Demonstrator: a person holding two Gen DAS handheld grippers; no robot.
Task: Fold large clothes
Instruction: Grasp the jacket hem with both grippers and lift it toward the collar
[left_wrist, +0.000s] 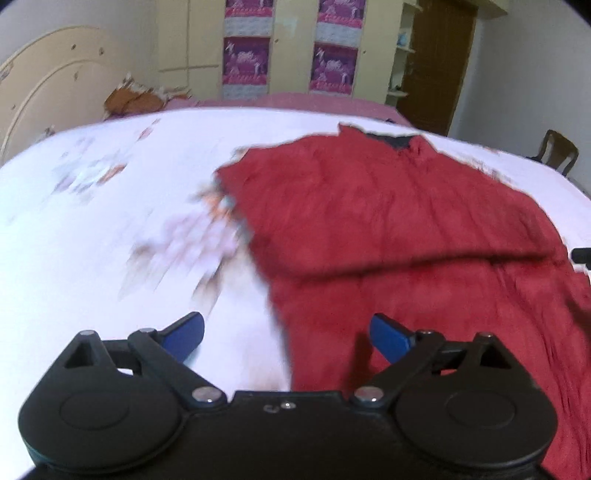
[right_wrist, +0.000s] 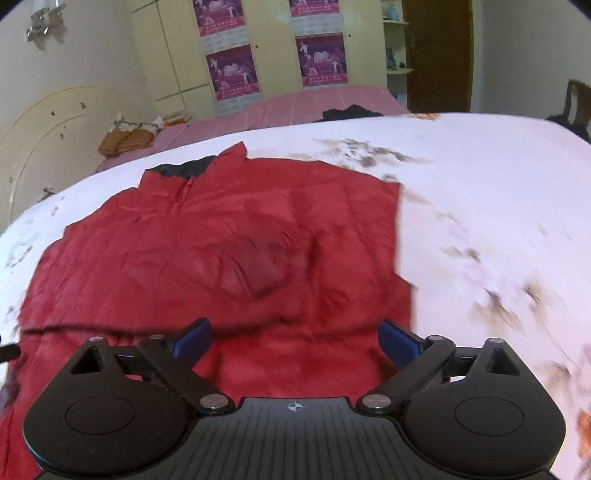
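I am holding both claws, left claw (left_wrist: 286, 332) and right claw (right_wrist: 295, 338), open and empty over the red jacket's (right_wrist: 221, 240) near hem, readying a fold on the bed (left_wrist: 92, 221).

Left gripper (left_wrist: 288, 334) sits wide open, blue-padded fingers (left_wrist: 186, 334) splayed far apart, nothing between them. Its black linkage arms angle outward from the two round pivot housings, body level at the bottom of its own view. Right gripper (right_wrist: 295, 339) matches it: jaws spread wide, blue pads (right_wrist: 399, 341) well apart and empty, its ribbed black body squarely centred low in its view.
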